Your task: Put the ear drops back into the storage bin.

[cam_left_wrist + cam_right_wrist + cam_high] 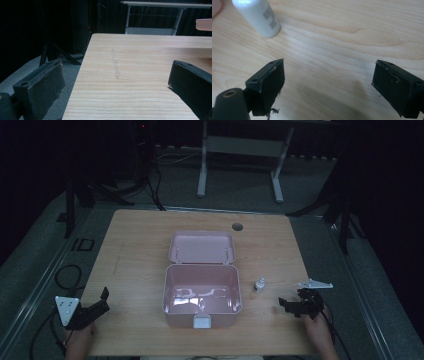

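I see the small white bottle (260,284) standing upright just right of the open pink box (202,292); my right gripper (298,306), jaws spread and empty, sits nearest, bottle ahead-left; left gripper (95,307) also gapes, well apart.

bottle (257,17) top cut off by frame edge; label print unreadable

table (130,250): wood, cable hole far edge | floor: grey carpet, cables | background: white desk frame (240,150)
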The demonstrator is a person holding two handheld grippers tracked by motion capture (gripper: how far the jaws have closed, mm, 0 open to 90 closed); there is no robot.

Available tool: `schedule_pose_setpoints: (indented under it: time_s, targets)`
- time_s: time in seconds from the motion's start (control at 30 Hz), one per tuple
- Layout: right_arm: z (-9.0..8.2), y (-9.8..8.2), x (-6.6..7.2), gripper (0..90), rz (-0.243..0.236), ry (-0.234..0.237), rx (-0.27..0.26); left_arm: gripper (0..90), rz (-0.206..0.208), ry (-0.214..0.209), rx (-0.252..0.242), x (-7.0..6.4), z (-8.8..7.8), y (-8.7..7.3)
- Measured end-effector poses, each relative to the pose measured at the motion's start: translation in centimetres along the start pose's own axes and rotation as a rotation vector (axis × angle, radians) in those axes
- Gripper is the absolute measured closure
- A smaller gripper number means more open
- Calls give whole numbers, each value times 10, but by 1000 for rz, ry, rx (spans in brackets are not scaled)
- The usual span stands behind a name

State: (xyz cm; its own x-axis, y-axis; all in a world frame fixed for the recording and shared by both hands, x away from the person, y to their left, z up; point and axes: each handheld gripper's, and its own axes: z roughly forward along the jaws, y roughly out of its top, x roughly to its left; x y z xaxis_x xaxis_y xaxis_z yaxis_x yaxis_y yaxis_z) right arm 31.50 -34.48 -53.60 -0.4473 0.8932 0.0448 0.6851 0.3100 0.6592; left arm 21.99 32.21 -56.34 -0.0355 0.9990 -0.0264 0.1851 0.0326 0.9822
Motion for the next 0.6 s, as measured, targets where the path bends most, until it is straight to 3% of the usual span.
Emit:
schedule_pose_setpoints:
  time_s: [0.17,0.5,0.6]
  targets:
    - [-5,6,2,105,-46,10,74,5,-4,-6,1,1,0,0]
    - [-11,19,11,105,-177,17,332,5,-1,-7,2,0,0,0]
    - [-10,22,12,105,-191,35,408,5,-1,-6,-2,0,0,0]
